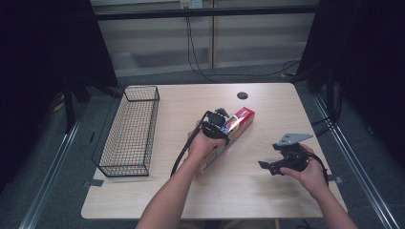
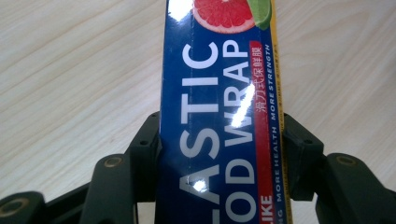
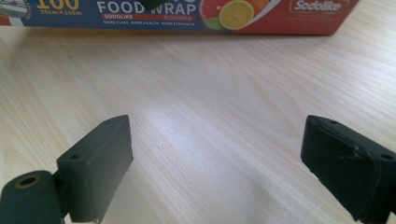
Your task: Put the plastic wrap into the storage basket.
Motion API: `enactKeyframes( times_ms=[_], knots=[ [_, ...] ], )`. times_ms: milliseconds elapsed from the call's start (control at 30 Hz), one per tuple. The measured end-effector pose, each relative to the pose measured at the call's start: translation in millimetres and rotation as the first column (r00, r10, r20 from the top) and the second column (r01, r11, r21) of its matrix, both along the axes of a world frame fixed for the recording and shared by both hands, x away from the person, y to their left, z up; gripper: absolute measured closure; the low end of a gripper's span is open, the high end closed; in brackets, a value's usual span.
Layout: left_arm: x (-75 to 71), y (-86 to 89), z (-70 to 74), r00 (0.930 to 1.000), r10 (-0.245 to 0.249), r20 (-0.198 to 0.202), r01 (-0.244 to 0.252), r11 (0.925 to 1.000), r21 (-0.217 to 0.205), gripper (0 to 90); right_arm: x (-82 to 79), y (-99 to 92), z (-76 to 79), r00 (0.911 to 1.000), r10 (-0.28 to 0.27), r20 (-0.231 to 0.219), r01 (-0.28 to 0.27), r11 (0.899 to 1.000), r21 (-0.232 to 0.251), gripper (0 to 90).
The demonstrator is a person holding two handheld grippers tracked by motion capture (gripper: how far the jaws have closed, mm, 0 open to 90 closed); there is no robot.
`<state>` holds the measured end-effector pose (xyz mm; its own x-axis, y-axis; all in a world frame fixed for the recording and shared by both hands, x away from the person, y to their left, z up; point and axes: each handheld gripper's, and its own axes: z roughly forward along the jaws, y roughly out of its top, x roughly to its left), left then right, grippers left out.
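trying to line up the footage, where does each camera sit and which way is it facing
High view: above the person's side, looking forward and down on the table, wire basket and food wrap box; both forearms, left gripper, right gripper show.
Left gripper view: on the left gripper, looking along its jaws, shut on the box.
Right gripper view: on the right gripper, low over the table, open jaws facing the box.
Shared: all three show the box and the table.

The right gripper [image 3: 217,163] has its two black jaws spread wide over bare wooden table [image 3: 210,107]. Beyond them, at the far edge, lies the food wrap box [image 3: 187,16] (printed citrus slices, red end to the right).
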<state>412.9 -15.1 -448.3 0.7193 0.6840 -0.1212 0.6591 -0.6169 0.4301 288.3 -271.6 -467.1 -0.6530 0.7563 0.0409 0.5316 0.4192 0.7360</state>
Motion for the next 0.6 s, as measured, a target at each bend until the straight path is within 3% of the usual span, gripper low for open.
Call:
enactKeyframes(
  times_ms=[167, 300, 433, 533, 600],
  knots=[
    [0.6, 2.4, -6.7, 0.9999, 0.006, -0.009, -0.006, 0.9999, -0.010, 41.9, -0.2, 1.1, 0.1, 1.0000, 0.000, -0.006, 0.000, 1.000, 0.001, 8.5],
    [1.4, -2.6, -13.8, 0.9999, -0.005, 0.010, 0.004, 0.9998, 0.018, 40.4, 0.0, 2.1, -0.2, 1.0000, 0.005, -0.003, -0.005, 1.000, -0.002, 8.5],
    [6.9, -7.3, -12.8, 0.9999, -0.009, -0.009, 0.009, 0.9992, 0.038, 38.6, 0.5, 2.2, -0.6, 1.0000, 0.007, -0.004, -0.007, 1.000, -0.002, 8.5],
    [12.3, -10.6, -14.7, 0.9999, -0.003, -0.016, 0.003, 0.9999, 0.013, 36.7, 0.4, 2.3, -0.5, 1.0000, 0.008, -0.002, -0.008, 1.000, -0.005, 8.5],
    [15.5, -14.2, -18.5, 0.9999, 0.011, -0.005, -0.011, 0.9997, 0.023, 33.7, 0.4, 2.1, -0.7, 1.0000, 0.009, -0.003, -0.009, 1.000, -0.006, 8.5]
  ],
)
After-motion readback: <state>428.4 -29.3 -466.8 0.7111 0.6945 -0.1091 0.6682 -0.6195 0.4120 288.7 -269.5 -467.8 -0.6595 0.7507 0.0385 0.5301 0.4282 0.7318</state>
